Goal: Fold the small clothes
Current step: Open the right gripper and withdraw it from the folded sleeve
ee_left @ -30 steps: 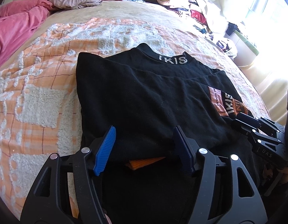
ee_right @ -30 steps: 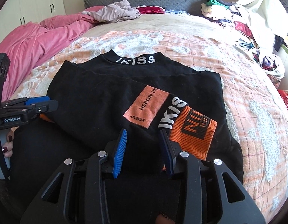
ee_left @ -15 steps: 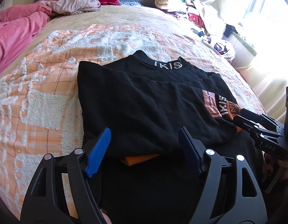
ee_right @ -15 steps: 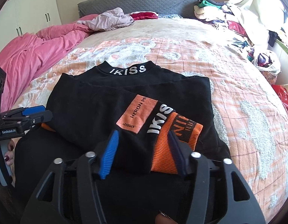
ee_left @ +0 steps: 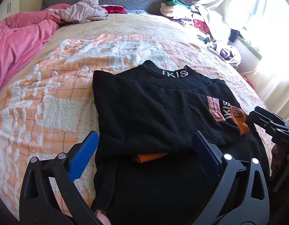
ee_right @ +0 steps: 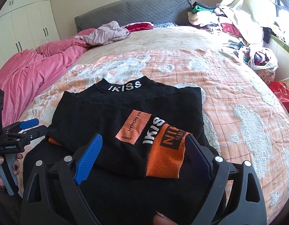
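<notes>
Fingers (ee_left: pixel 84 157) of both grippers have just been opening and stand apart, empty, above the top's (ee_right: pixel 110 123) near hem; regrip squarely there, keeping sleeves flat.

The black top's (ee_left: pixel 153 116) near hem runs off the bottom edge behind both claws' frames

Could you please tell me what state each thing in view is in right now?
Black top: lying flat on the bed, sleeves folded in, orange cuffs showing.
Left tongs: open, jaws just been opening, nothing gripped.
Right tongs: open, jaws just been opening, orange cuff lying between them, free.
Pink duvet: crumpled.
Wardrobe doors: closed.
</notes>
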Demonstrator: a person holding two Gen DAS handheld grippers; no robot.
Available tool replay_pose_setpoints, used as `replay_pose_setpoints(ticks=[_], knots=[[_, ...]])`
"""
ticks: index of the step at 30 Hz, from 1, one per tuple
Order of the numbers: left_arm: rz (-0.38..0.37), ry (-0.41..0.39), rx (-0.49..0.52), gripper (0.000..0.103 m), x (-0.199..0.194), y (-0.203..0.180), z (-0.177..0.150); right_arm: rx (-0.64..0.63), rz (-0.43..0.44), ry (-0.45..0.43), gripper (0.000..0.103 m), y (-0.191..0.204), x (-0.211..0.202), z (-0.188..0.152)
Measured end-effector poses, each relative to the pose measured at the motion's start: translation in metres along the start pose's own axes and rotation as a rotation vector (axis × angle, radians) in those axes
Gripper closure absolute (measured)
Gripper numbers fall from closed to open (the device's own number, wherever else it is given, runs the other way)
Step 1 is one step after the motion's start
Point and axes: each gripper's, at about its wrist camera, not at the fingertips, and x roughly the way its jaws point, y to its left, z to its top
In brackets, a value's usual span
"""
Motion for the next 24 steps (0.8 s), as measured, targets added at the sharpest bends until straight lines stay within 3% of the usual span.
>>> replay_pose_setpoints(ticks=[24], knots=[[-0.025, -0.105, -0.013, 0.010, -0.052, -0.006, -0.020, 0.006, 0.011, -0.092, 0.012, -0.007, -0.042, -0.014]])
